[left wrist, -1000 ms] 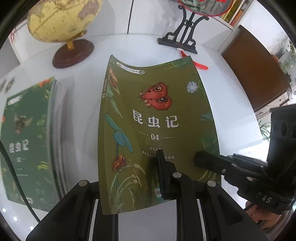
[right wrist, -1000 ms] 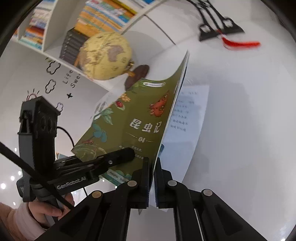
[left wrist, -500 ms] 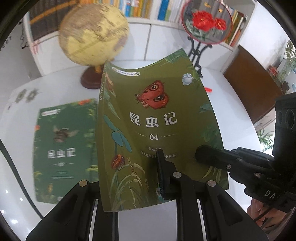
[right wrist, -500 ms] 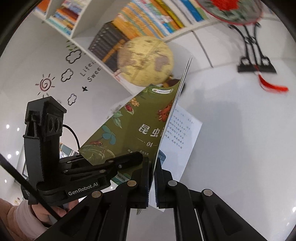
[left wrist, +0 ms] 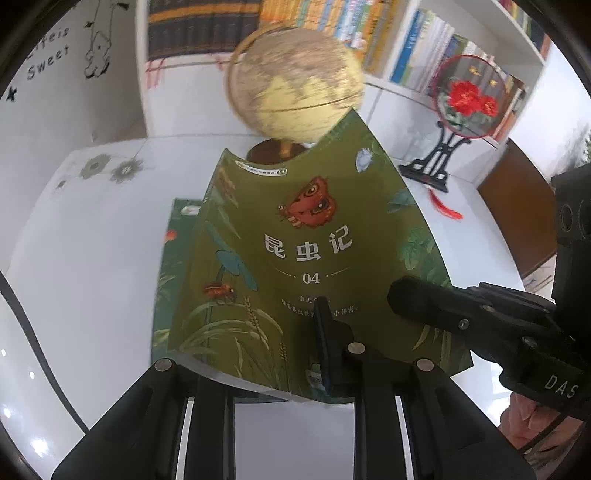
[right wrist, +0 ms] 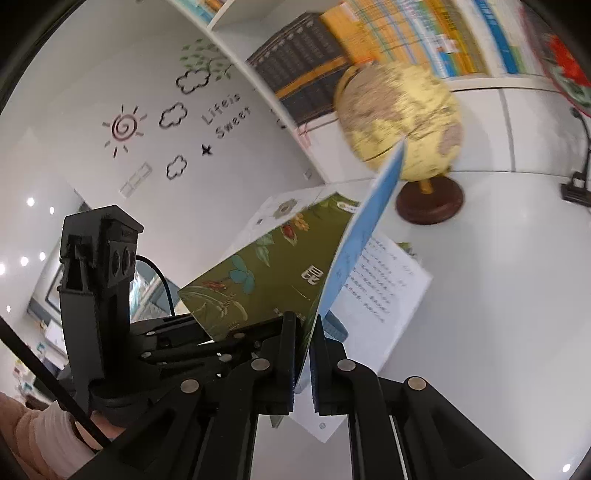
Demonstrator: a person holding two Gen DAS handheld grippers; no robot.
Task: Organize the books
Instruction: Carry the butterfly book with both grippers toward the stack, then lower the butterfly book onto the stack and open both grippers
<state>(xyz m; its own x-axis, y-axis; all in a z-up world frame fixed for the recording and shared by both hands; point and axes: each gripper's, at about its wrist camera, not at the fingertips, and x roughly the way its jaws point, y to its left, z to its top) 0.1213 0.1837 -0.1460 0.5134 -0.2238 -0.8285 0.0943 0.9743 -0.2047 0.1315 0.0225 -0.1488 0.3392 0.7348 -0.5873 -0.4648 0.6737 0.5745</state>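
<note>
Currently the olive book, volume 04 with a red moth on the cover, hangs in the air above the table, held by both my claws at its near edge. My left claw is clamped almost fully closed on the bottom edge near the middle; one finger lies on top of the cover and the other is hidden beneath the book. My right claw is nearly closed as well, pinching the front cover alone at its lower right corner. In the right view the cover stands on edge between the jaws, its blue inner side turned away from the printed first page, which sags open.

Judgement: two grips because the paperback is floppy; the cover bows between them. The right pinch holds only the cover, so the pages can fan out.

The book tilts away from me, its far edge toward the globe, which stands behind it and apart from it. A second green book lies flat on the table, under the left side of the held one and not touching it. I judge it the likely stack to land on. A fan ornament stands further right, and a bookshelf behind.
</note>
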